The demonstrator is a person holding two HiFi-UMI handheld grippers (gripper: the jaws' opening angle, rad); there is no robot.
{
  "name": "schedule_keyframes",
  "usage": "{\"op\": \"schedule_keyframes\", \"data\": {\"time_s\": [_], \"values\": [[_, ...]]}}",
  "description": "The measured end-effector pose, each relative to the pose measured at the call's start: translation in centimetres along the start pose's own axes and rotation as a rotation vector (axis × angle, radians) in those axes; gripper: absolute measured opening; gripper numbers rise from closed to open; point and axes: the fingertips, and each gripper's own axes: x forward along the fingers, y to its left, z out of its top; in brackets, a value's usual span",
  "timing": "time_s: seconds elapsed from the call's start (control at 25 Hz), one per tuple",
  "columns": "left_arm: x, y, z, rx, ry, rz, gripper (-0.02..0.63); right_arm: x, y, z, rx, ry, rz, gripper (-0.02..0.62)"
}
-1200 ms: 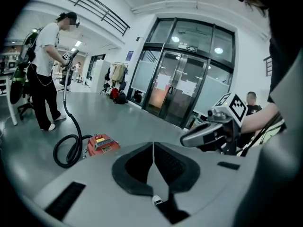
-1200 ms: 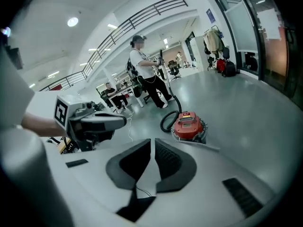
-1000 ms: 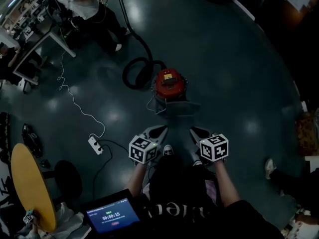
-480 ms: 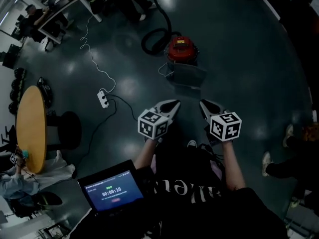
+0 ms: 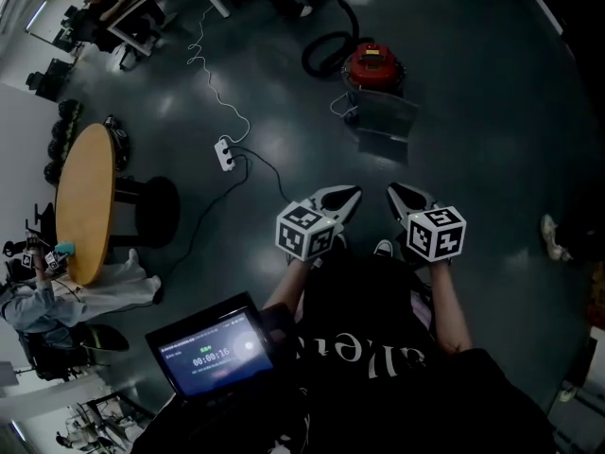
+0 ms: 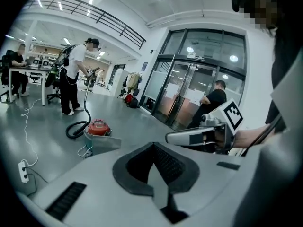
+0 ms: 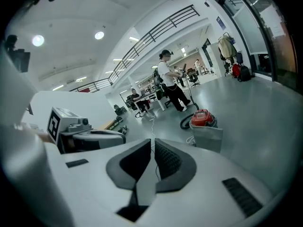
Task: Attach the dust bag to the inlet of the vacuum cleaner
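Left claw [image 5: 346,197] and right claw [image 5: 399,195] are both clenched on nothing, held side by side in front of the body and tipped slightly toward the floor. This is probably a travelling posture, since nothing is within reach. The red vacuum cleaner [image 5: 371,64] sits on the floor well apart from them, with its hose [image 5: 326,50] coiled beside it. The grey dust bag [image 5: 386,126] stands against the vacuum's near side, apparently staged for pickup. It is not yet fitted, and the inlet cannot be made out. Judged: the approach comes first.
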Motion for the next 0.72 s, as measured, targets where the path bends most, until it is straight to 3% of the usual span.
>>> {"op": "schedule_keyframes", "data": {"time_s": [0.48,0.72], "values": [[-9.1,-1.6,-3.6,0.004,-0.044,-0.046,0.005,-1.7,8.8,-4.2,-0.001,-0.032,-0.038,0.040],[-14.8,-2.3,-7.8,0.007,-0.037,-0.092,0.005,-1.5,14.5,-7.1,-0.011,-0.051,-0.062,0.040]]}}
